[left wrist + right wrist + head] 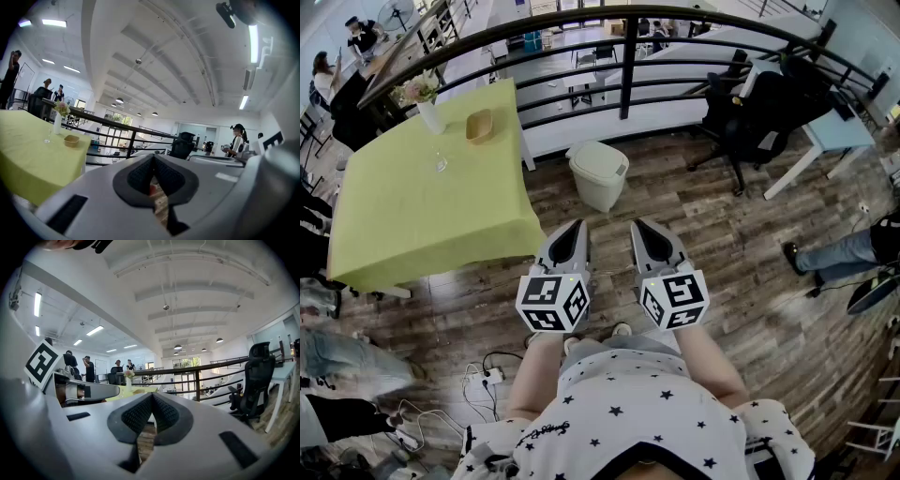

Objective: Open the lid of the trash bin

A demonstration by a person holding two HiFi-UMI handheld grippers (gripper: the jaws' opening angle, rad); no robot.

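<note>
Off to the left stands the table (412, 206) under its green cloth, well clear of what matters here. Next comes the left gripper (574, 226), held low in front of the person with its nose pointing forward over the wooden floor (750, 253); its own view shows the jaws pressed together at the tips with nothing between them. Straight ahead of both grippers, and apart from them, sits the trash bin (596, 189), upright on the floor with its lid (600, 157) down. It lies roughly on the line between the two noses, perhaps a shade toward the left one, so neither hand looks clearly nearer. The right gripper (640, 225) runs alongside its partner, jaws likewise closed on nothing. I'd say the reach has to go forward and down to the lid; which edge lifts I cannot tell from here. Further right stands an office chair (750, 112).
</note>
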